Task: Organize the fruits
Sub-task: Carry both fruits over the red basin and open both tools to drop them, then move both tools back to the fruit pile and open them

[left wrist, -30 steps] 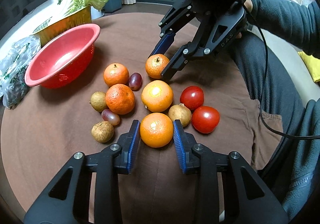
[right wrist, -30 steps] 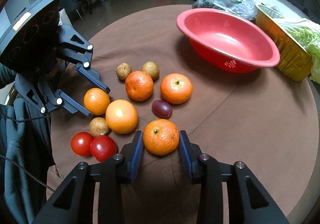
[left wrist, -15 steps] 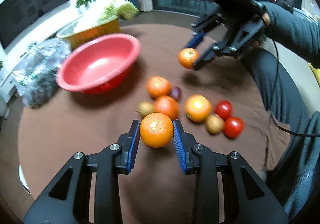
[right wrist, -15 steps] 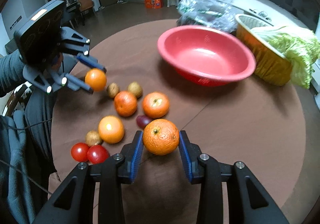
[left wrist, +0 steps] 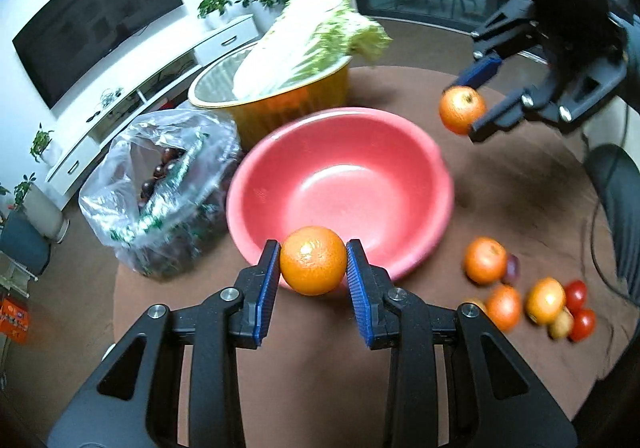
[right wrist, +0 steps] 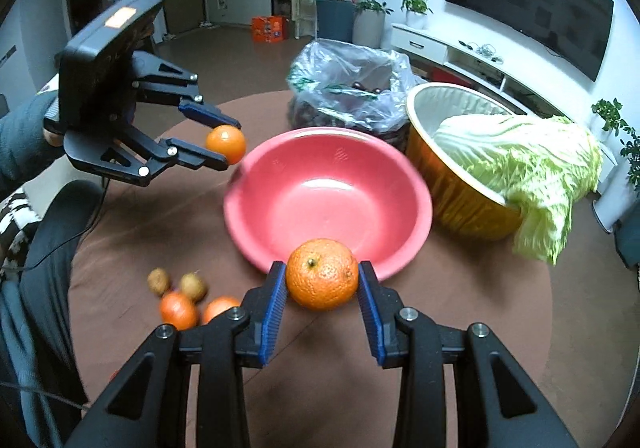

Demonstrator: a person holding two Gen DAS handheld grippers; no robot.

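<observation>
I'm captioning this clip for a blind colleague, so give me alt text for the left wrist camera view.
The left gripper holds an orange in front of an empty red bowl; the right gripper holds a second orange beyond the bowl. More fruit lies on the brown table.

Cabbage (right wrist: 520, 152) in gold bowl (right wrist: 460, 184); plastic bag (left wrist: 160, 184) beside it; TV (right wrist: 528, 4) on wall.

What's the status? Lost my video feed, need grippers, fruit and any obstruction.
Left gripper shut on smooth orange, right gripper shut on dimpled orange. Both near the red bowl, which holds no fruit. Nothing blocks it.
</observation>
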